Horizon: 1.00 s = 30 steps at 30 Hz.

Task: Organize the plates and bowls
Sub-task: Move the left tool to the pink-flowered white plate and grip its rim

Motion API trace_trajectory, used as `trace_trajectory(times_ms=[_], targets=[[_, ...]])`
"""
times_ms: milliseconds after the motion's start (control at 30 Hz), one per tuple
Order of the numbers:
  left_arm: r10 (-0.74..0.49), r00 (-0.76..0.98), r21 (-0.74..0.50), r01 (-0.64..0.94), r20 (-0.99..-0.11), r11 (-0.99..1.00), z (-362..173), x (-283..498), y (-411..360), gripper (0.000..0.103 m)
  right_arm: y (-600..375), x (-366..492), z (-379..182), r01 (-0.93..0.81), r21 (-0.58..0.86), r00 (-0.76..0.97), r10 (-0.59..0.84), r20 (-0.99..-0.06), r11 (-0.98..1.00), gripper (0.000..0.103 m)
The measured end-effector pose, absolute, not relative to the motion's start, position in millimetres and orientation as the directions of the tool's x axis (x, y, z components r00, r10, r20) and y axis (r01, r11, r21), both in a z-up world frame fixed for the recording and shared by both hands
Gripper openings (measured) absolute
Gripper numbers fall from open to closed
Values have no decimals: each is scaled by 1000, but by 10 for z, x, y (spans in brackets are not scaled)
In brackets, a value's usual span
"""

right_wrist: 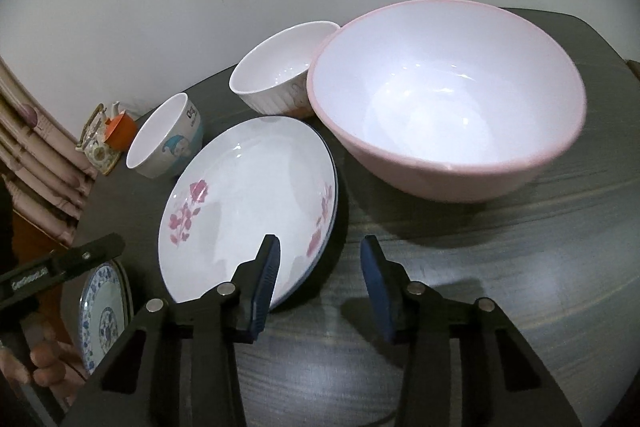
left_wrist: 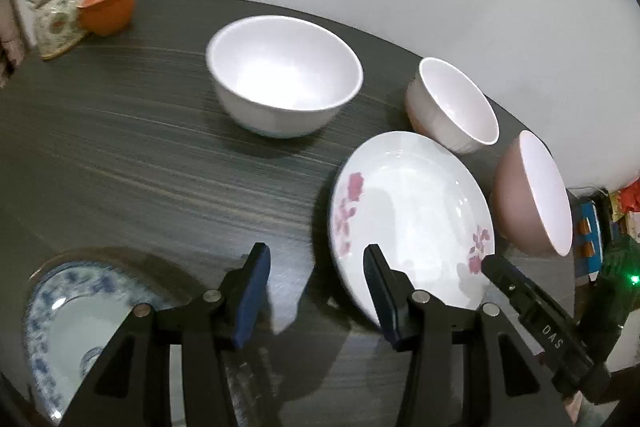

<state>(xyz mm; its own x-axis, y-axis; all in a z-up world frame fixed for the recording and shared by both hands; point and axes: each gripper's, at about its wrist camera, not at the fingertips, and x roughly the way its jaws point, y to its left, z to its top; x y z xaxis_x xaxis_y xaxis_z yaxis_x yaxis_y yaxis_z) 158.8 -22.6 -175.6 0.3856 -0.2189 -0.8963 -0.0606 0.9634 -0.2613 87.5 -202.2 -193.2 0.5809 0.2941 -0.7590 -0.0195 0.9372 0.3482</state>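
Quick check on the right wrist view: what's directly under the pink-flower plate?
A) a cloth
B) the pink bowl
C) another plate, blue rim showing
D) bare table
C: a blue rim shows along the right edge of the pink-flower plate, so that plate rests on another plate; the pink bowl stands beside them.

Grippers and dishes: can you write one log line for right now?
left gripper: open, empty | right gripper: open, empty | pink-flower plate: on table, between grippers | pink bowl: untouched

Glossy ceramic-looking floral plate (right_wrist: 244, 203) and pink bowl (right_wrist: 448, 99) sit on a matt, wood-grained table (right_wrist: 500, 267).
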Motion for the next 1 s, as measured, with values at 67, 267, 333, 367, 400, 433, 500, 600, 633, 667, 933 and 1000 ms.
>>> trace_trajectory(times_ms=[67,267,333,367,400,433,500,600,633,667,933,1000], targets=[[-212,366,-251,-63,-906,966,-1835,1672,-281,50,-2009,935,-1951,-24,353,576,302,-760,935,36],[-253,330,-291,-72,-910,954,-2036,1846,-332,49,-1995,1075,-2035,-36,360,560,317,-765,932,32],[-253,328,-291,-72,-910,954,-2071,1891,-337,48,-1999,1097,-2054,-36,363,555,321,-767,931,30],[-251,326,-289,-70,-911,955,-2090,1901,-357,45,-2006,1098,-2055,-38,362,556,321,-767,931,27],[-251,321,-287,-70,-913,955,-2109,1923,-364,38,-2005,1109,-2055,-46,361,556,324,-765,932,25],[-259,314,-294,-70,-913,953,-2120,1941,-372,31,-2006,1124,-2057,-49,361,555,326,-766,931,24],[-269,308,-304,-74,-913,950,-2143,1978,-381,31,-2024,1156,-2063,-49,370,553,334,-763,928,20],[-268,311,-304,-71,-912,950,-2163,2015,-402,28,-2032,1194,-2074,-45,373,552,334,-764,927,19],[-262,315,-297,-67,-912,953,-2166,2023,-416,26,-2030,1202,-2078,-44,373,550,335,-765,927,19],[-265,315,-298,-62,-912,953,-2172,2030,-433,24,-2023,1209,-2080,-44,372,550,334,-766,927,18],[-242,310,-271,-56,-919,961,-2186,2064,-561,22,-2007,1238,-2110,-32,374,534,333,-777,927,12],[-239,300,-266,-53,-924,963,-2190,2036,-584,22,-2001,1220,-2109,-33,375,525,335,-782,926,12]])
